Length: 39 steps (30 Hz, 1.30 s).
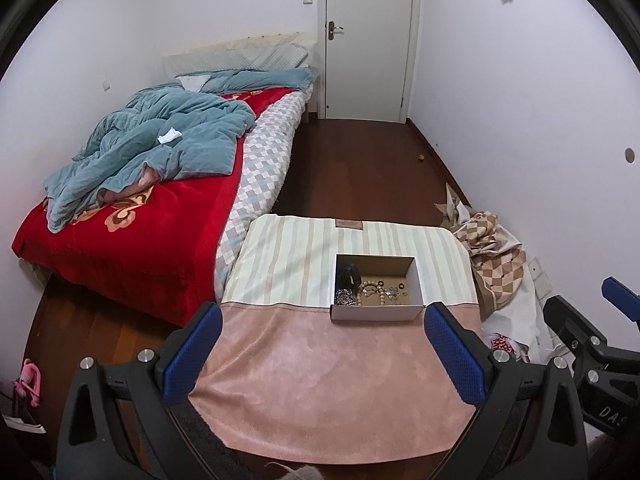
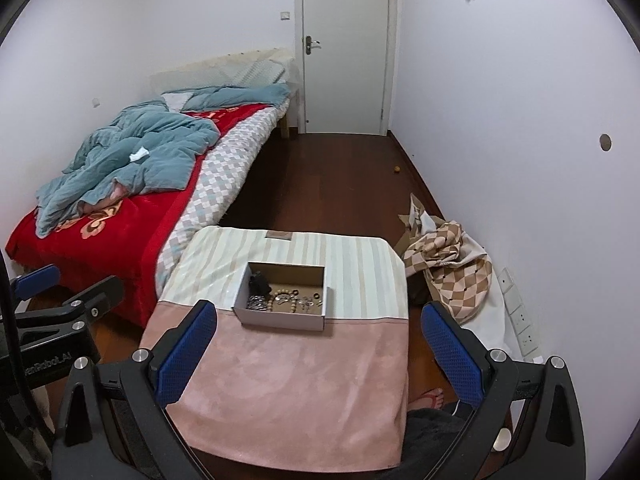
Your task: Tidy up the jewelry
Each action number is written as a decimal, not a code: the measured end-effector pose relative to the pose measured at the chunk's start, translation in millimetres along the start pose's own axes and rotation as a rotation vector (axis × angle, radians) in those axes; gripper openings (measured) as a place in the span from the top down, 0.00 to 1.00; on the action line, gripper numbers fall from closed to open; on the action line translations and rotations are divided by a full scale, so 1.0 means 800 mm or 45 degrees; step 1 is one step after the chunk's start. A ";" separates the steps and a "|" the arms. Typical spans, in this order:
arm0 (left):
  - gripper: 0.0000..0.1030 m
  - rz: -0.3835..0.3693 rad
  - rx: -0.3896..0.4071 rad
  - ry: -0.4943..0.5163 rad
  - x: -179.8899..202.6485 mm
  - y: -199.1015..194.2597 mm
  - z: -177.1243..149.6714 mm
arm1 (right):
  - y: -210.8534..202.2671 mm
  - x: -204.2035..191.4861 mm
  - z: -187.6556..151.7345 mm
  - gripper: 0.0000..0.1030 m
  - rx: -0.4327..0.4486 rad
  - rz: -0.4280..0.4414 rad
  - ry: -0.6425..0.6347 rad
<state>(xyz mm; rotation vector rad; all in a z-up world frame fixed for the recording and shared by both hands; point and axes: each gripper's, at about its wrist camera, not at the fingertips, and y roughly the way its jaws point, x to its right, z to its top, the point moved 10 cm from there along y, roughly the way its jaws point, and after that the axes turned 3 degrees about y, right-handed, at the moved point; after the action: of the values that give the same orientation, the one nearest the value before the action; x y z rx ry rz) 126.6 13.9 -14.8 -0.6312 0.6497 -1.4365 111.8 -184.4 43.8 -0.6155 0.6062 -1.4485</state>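
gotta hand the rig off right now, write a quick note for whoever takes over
Left gripper: open, empty, held above the near pink part of the table cover.
Right gripper: open, empty, held likewise.
Cardboard box sits mid-table on the cloth-covered table, straddling the seam between pink and striped fabric.
All the jewelry is in the box: bead bracelet, silver chain, small rings, a dark item in the back left corner.
Done: nothing visibly sorted.
Left: the whole sorting; no piece gripped yet.

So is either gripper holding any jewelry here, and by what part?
Nothing is held: left gripper and right gripper are open, short of the box.
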 end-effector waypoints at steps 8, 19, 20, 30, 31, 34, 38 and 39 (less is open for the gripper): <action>0.00 0.004 -0.016 0.020 0.003 0.042 0.011 | 0.069 0.013 0.003 0.00 -0.081 -0.037 0.019; 0.00 0.053 -0.134 0.016 -0.002 0.110 0.007 | 0.154 0.011 0.000 0.00 -0.187 -0.084 0.006; 0.00 0.056 -0.146 0.018 -0.001 0.116 0.005 | 0.162 0.011 -0.002 0.00 -0.196 -0.084 0.009; 0.00 0.039 -0.204 0.024 0.007 0.133 -0.004 | 0.189 0.012 -0.007 0.00 -0.236 -0.112 0.003; 0.00 0.038 -0.205 0.024 0.006 0.134 -0.004 | 0.189 0.012 -0.007 0.00 -0.237 -0.113 0.002; 0.00 0.040 -0.199 0.032 0.010 0.135 -0.002 | 0.188 0.014 -0.008 0.00 -0.238 -0.113 0.006; 0.00 0.039 -0.189 0.038 0.013 0.132 0.001 | 0.186 0.015 -0.009 0.00 -0.237 -0.115 0.009; 0.00 0.041 -0.188 0.041 0.013 0.131 0.002 | 0.186 0.015 -0.009 0.00 -0.237 -0.113 0.010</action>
<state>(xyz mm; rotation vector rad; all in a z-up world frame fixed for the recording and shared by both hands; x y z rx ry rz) 198.9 7.4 -90.8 -0.7106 0.7930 -1.3799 212.4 -192.6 -66.1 -0.7914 0.7332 -1.4883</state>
